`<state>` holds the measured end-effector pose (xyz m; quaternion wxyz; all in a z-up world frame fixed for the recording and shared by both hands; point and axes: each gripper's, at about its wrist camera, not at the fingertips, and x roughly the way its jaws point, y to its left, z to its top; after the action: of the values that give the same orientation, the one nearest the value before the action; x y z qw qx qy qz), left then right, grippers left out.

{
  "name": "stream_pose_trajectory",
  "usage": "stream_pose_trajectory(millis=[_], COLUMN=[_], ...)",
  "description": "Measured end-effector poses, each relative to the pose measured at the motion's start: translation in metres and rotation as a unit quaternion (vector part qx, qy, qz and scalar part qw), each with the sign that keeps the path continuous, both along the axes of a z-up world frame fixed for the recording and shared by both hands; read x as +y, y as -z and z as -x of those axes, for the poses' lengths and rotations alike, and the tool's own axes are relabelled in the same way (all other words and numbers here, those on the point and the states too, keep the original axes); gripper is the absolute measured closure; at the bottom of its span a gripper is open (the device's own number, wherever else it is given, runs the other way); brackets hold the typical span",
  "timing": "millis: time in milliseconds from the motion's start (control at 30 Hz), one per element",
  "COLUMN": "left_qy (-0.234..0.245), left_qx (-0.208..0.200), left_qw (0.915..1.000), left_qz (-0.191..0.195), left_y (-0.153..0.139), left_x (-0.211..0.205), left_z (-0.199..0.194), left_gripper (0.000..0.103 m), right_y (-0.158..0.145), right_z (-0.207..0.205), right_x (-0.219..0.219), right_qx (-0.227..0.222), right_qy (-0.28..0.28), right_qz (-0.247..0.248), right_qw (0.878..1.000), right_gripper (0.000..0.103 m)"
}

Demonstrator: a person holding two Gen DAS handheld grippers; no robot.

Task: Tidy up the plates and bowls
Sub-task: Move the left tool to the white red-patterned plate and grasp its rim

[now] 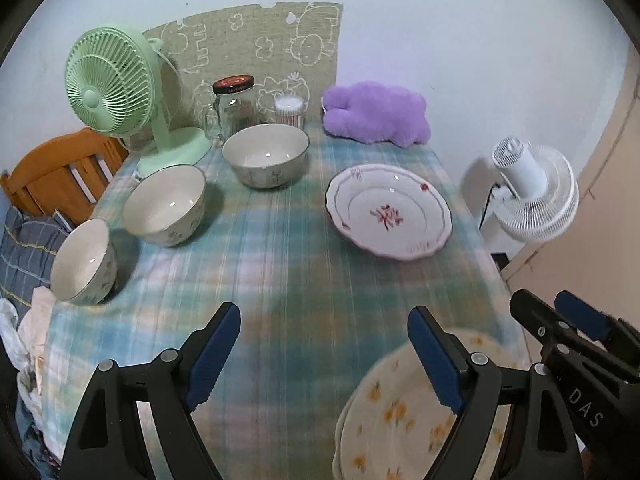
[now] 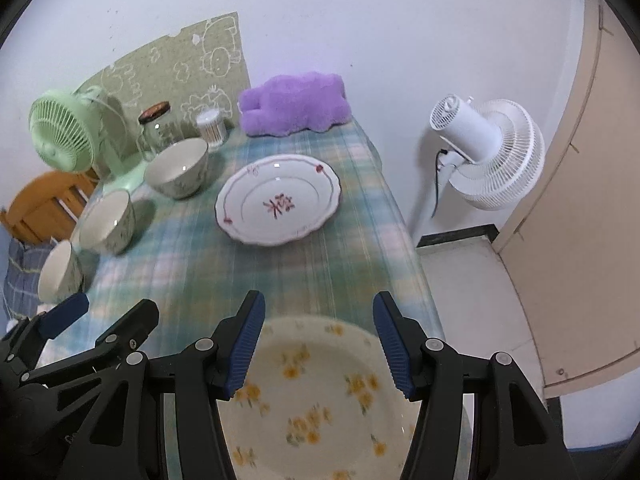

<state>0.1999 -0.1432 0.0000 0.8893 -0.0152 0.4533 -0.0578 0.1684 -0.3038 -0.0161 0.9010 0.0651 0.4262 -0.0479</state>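
On the plaid tabletop [image 2: 328,280], our right hand-held gripper [image 2: 318,344] hangs wide open and empty over the yellow-flowered plate [image 2: 320,400] at lower centre. Our left hand-held gripper [image 1: 324,356] gapes empty too, that plate at its lower right; the red-patterned plate [image 2: 278,200] lies mid-frame, well apart.

Left tongs [image 1: 324,356], right tongs [image 2: 318,346] agape (side by side).

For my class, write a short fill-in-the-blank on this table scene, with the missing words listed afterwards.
1. The number of bowls on the table is ____.
2. The soft toy near the wall is coloured ____.
3. The plate beneath the right gripper carries flowers coloured ____.
4. The jaws of the left gripper stand ____.

Missing words: three; purple; yellow; open
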Motion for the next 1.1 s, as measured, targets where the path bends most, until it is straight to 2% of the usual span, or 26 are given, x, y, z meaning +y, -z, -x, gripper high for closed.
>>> stream_pose_trajectory(millis=[133,433,533,800,1100], left_qy=[-0.016,-0.045,-0.05,-0.048,-0.036], left_qx=[-0.009,-0.012,-0.012,-0.016,0.008], left_qw=[0.9996,0.9987,0.9983,0.9971,0.9976], left_qz=[-0.019,-0.021,-0.026,-0.056,-0.058], left_y=[0.005,0.019,0.028,0.051,0.082], left_x=[-0.006,-0.018,-0.023,-0.043,-0.051], left_z=[-0.03,-0.089,-0.108,-0.15,-0.188], left_gripper=[0.017,0.018,0.018,0.021,0.028], right_y=[0.001,0.016,0.022,0.049,0.082], right_z=[-0.029,-0.102,-0.123,-0.169,-0.212], right_x=[-0.005,-0.021,-0.023,-0.036,-0.046], right_qx=[-0.002,-0.006,-0.007,0.014,0.041], right_qy=[-0.011,-0.008,-0.021,-0.023,-0.017], right_qz=[-0.008,-0.027,-0.019,-0.012,-0.023], right_qw=[1.0,1.0,1.0,1.0,0.999], right_gripper=[0.043,0.043,0.043,0.043,0.043])
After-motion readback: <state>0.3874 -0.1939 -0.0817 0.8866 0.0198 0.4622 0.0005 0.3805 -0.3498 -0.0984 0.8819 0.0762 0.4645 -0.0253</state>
